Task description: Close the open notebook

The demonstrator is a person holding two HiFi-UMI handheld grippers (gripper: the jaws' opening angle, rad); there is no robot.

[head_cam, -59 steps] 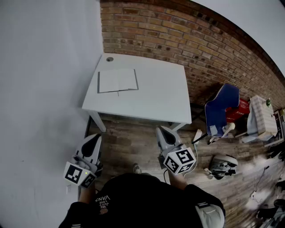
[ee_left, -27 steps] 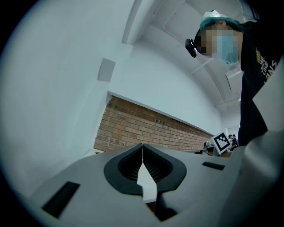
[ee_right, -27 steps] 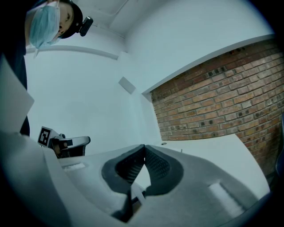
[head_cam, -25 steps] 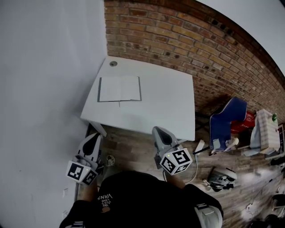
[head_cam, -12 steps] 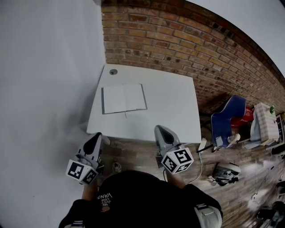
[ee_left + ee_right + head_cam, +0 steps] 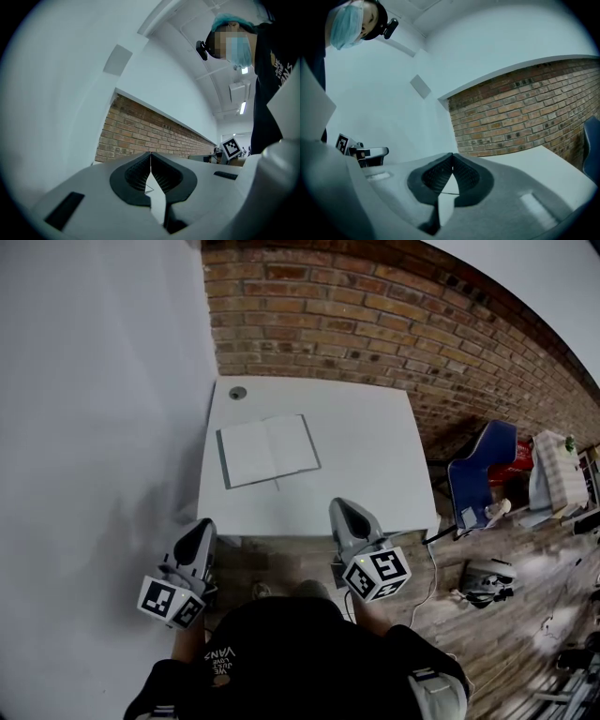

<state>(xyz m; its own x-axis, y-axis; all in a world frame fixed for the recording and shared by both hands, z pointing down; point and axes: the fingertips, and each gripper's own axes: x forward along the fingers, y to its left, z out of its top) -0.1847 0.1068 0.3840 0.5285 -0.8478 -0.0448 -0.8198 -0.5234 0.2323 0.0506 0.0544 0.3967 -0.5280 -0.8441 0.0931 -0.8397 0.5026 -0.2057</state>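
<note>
An open notebook (image 6: 268,450) with blank white pages lies flat on the left half of a white table (image 6: 366,456), a thin ribbon hanging from its near edge. My left gripper (image 6: 200,528) is shut and empty, held below the table's near left corner. My right gripper (image 6: 341,506) is also shut with nothing in it, its tips at the table's near edge, right of the notebook. Both point level toward the brick wall. In the left gripper view (image 6: 150,154) and the right gripper view (image 6: 452,155) the jaw tips meet.
A brick wall (image 6: 394,324) backs the table and a white wall (image 6: 94,409) runs along its left side. A cable hole (image 6: 237,392) sits at the table's far left corner. A blue chair (image 6: 480,474) and clutter stand on the wooden floor to the right.
Both grippers have come closer to the table, whose near edge now reaches their tips. The notebook appears nearer and more turned in the head view. Both stay shut.
</note>
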